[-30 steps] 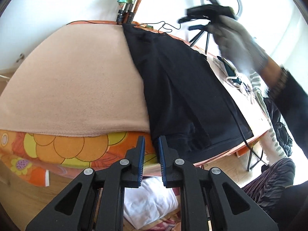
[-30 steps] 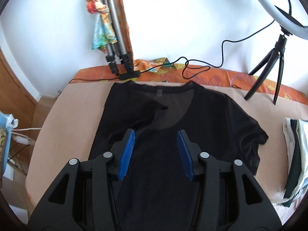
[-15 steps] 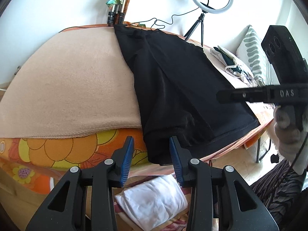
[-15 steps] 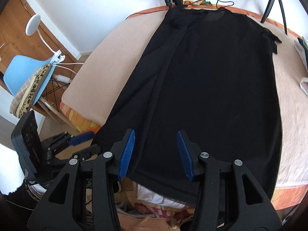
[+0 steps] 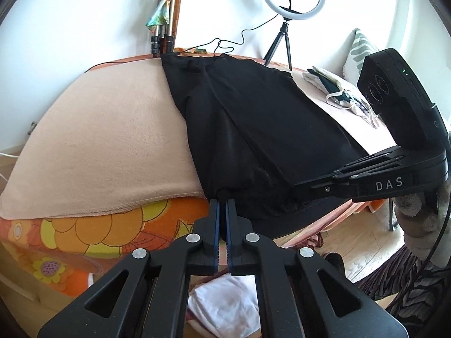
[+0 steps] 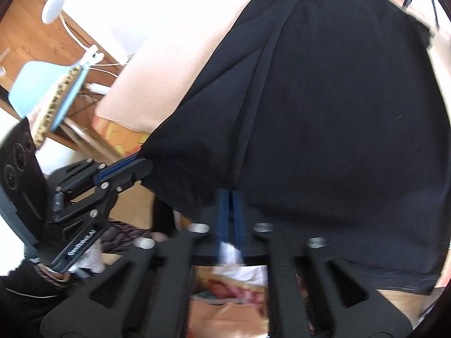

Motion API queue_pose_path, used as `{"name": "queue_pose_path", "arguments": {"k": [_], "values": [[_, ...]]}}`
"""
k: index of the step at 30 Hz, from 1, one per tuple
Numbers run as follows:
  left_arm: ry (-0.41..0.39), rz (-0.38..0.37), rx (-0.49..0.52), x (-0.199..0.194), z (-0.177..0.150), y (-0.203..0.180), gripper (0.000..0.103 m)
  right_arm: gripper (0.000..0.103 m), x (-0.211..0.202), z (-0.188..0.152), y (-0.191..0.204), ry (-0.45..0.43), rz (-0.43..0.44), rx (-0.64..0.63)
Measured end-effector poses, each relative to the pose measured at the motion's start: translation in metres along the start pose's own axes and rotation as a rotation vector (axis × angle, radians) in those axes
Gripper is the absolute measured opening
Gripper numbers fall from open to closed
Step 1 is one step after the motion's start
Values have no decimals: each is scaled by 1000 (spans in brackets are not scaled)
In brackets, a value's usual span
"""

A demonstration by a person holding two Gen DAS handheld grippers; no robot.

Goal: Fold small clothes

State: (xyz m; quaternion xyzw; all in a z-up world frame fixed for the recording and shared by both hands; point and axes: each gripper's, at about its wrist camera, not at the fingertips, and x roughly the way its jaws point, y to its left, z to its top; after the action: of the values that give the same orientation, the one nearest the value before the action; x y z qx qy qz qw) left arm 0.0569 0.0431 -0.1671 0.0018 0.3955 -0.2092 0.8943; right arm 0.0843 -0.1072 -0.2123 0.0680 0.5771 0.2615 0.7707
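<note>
A black T-shirt [image 5: 253, 129] lies lengthwise on a beige blanket [image 5: 107, 140], its left side folded inward and its hem hanging over the near edge. My left gripper [image 5: 222, 205] is shut on the hem at its left corner. My right gripper [image 6: 229, 197] is shut on the hem further right, at the fold line; this view is blurred. In the left wrist view the right gripper [image 5: 298, 190] reaches in from the right onto the hem. In the right wrist view the left gripper [image 6: 141, 159] grips the shirt [image 6: 324, 98] corner.
A ring light on a tripod [image 5: 287, 8] and tripod legs [image 5: 162, 36] stand at the far edge with a cable. Folded clothes [image 5: 335, 90] lie at the right. An orange flowered sheet [image 5: 84, 225] hangs below the blanket. A blue chair [image 6: 48, 84] stands left.
Both grippers moved down to the near hem and shut on it; they were open half a second ago. The right gripper came in from above the shirt.
</note>
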Motion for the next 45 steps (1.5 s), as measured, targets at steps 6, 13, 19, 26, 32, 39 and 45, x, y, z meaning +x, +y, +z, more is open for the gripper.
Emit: {"name": "queue_pose_path", "arguments": {"k": [6,13,19,26,32,39,45], "values": [[38,17,73,0,-7,-11,2,2,-23,-3,-8,-47,27,6],[56,2,78,-11,-5,-19,10,3,-32,-9,-12,-34,-28,-20],[-1,-27,99,-31,12,-39,10,8,-80,-8,-25,-153,-61,-14],[-45,-117,155,-19,39,-89,34,36,-155,-1,-66,-327,-128,44],[-41,-207,252,13,53,-159,58,45,-209,8,-115,-429,-165,123],[-9,-217,482,54,41,-239,64,45,-258,37,-180,-472,-221,149],[61,-199,558,86,33,-265,66,47,-265,69,-223,-471,-216,180]]}}
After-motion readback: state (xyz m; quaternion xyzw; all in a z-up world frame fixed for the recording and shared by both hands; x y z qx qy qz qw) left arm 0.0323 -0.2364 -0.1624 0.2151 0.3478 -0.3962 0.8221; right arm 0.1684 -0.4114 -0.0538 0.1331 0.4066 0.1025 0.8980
